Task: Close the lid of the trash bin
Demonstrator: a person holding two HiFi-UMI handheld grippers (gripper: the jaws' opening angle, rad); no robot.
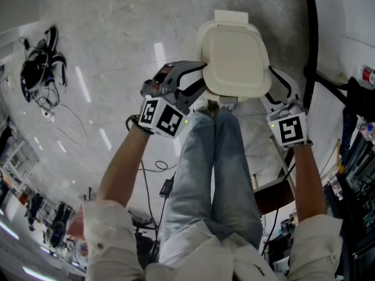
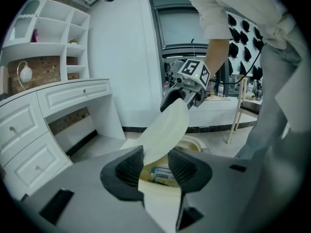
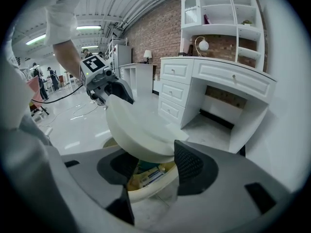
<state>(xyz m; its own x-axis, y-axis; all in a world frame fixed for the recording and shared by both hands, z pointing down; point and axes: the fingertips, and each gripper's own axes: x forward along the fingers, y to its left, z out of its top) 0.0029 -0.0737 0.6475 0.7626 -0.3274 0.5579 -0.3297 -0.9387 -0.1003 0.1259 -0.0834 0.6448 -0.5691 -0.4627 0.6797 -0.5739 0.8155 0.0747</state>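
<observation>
The cream trash bin stands on the floor in front of the person's feet, its lid (image 1: 234, 54) between the two grippers. The lid (image 2: 165, 130) is tilted up over the bin's rim (image 2: 194, 142), and packaging (image 3: 148, 176) shows inside. My left gripper (image 1: 198, 78) is at the lid's left edge. That edge runs between its pads (image 2: 131, 166), which do not clamp it, and the left gripper (image 2: 156, 166) stands open. At the opposite edge, my right gripper (image 1: 274, 81) is also open (image 3: 153, 166), with the lid's rim (image 3: 138, 127) over the gap between its jaws.
A white desk with drawers (image 3: 218, 81) and a shelf unit (image 3: 218, 18) stand close beside the bin. The person's legs (image 1: 217, 163) are right behind it. A cable bundle (image 1: 38, 69) lies on the floor at far left, and a brown stool (image 1: 272, 195) stands at right.
</observation>
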